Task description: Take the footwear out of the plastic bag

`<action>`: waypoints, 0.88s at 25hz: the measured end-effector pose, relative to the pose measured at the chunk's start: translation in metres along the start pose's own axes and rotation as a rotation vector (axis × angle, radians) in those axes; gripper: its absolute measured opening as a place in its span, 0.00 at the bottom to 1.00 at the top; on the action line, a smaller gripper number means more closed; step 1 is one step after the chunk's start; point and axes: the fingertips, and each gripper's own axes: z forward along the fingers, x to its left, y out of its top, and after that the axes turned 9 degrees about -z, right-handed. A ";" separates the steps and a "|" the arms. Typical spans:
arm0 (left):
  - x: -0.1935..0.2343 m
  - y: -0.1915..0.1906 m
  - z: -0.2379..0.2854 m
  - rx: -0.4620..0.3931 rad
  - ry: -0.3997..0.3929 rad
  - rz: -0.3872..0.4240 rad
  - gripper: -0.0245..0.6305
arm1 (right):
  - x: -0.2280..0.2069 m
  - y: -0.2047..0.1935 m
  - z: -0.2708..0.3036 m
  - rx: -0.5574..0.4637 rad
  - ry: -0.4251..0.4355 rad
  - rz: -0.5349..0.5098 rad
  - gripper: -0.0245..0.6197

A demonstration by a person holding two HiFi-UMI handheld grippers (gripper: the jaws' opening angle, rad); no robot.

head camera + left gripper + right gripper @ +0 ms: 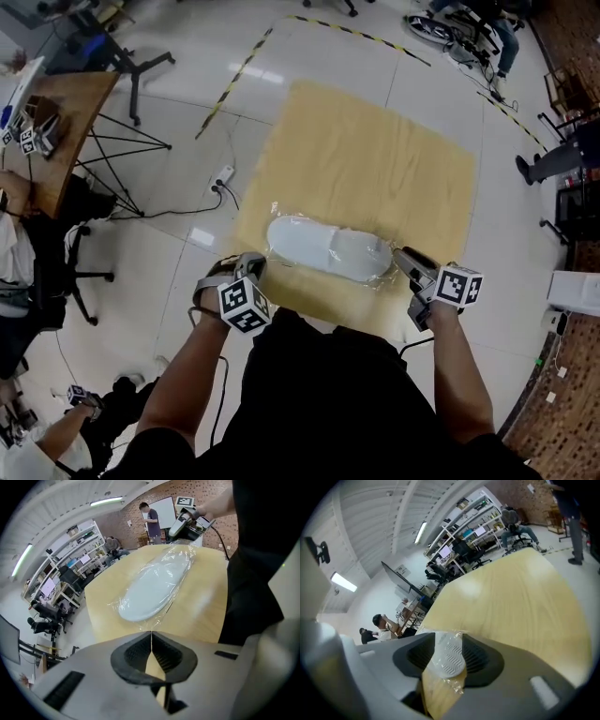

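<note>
left tongs [151, 637] clenched on plastic bag [185, 552], right tongs [446, 638] released about slipper [449, 660] end; power strip [223, 176] near table [375, 159]

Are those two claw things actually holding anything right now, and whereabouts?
The left gripper pinches the plastic bag by its thin near edge. The right gripper holds nothing: its jaws stand open around one end of the slipper.

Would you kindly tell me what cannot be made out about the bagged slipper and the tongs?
Left gripper view: whether the shut left tongs pinch the plastic bag; clear film vanishes at their tips.
Head view: which end of the bag is open; film glare, too small.
Right gripper view: most of the slipper, hidden behind the right tongs.
</note>
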 end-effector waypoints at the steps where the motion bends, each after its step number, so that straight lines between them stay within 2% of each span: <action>1: 0.003 0.000 -0.001 -0.004 0.006 -0.003 0.06 | 0.002 -0.003 0.009 0.012 0.021 0.057 0.31; 4: 0.008 0.000 -0.002 -0.023 0.032 -0.033 0.06 | 0.003 -0.016 0.026 0.055 0.073 0.220 0.30; 5: 0.010 0.000 -0.002 -0.032 0.041 -0.050 0.06 | 0.002 -0.018 0.028 0.059 0.082 0.264 0.24; 7: 0.014 0.000 -0.005 -0.055 0.058 -0.094 0.06 | 0.001 -0.021 0.029 0.049 0.094 0.351 0.04; 11: 0.021 -0.002 -0.006 -0.105 0.082 -0.168 0.06 | -0.001 -0.019 0.025 -0.028 0.189 0.456 0.04; 15: 0.024 -0.004 -0.002 -0.128 0.046 -0.245 0.06 | -0.004 -0.021 0.022 -0.085 0.251 0.524 0.04; 18: 0.027 -0.005 -0.002 -0.134 0.019 -0.298 0.06 | -0.004 -0.024 0.021 -0.103 0.273 0.547 0.04; 22: 0.028 -0.005 -0.004 -0.136 0.002 -0.300 0.06 | 0.001 -0.022 0.016 -0.124 0.306 0.539 0.04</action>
